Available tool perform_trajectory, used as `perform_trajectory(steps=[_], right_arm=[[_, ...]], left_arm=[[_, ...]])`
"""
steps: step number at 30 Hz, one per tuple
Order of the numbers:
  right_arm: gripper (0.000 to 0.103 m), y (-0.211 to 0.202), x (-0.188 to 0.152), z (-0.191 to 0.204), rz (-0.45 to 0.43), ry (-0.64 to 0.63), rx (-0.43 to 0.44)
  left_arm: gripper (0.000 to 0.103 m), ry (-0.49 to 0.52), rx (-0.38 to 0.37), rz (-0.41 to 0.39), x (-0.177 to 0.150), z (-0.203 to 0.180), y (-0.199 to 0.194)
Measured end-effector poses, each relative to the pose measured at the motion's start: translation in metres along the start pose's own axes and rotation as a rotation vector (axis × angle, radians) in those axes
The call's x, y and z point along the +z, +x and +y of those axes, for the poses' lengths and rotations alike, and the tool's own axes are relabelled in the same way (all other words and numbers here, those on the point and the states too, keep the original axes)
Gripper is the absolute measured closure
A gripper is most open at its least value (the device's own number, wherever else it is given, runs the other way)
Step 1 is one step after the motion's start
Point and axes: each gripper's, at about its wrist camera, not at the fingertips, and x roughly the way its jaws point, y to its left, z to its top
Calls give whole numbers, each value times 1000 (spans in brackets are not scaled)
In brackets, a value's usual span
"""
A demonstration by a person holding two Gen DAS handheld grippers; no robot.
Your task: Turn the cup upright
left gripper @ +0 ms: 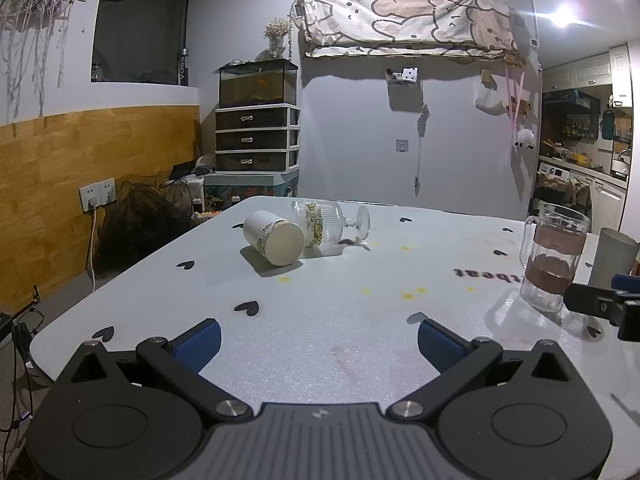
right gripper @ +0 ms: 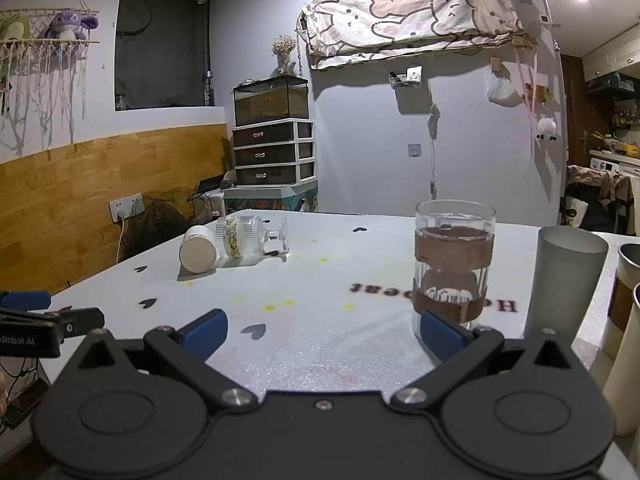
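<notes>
Two cups lie tipped over on the tabletop (left gripper: 320, 320).
The white cup (left gripper: 274, 237) and ribbed glass goblet (left gripper: 328, 223) rest touching on their sides; left tool (left gripper: 318, 344) and right tool (right gripper: 322, 334) both gape apart, holding nothing.

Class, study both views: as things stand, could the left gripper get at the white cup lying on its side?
Probably yes. The left gripper is open, and only bare table lies between it and the white cup. The tipped glass goblet sits close beside the cup, leaving little room on that side.

tablecloth lettering (right gripper: 436, 294) half hidden behind glass mug (right gripper: 454, 264)
</notes>
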Motion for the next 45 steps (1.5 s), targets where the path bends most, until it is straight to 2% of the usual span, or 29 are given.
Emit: perform_trajectory(steps=[45], right_arm=[[0,-4,3,1,-2,-1,-2]], left_arm=[[0,-2,5,1,1,0,-4]])
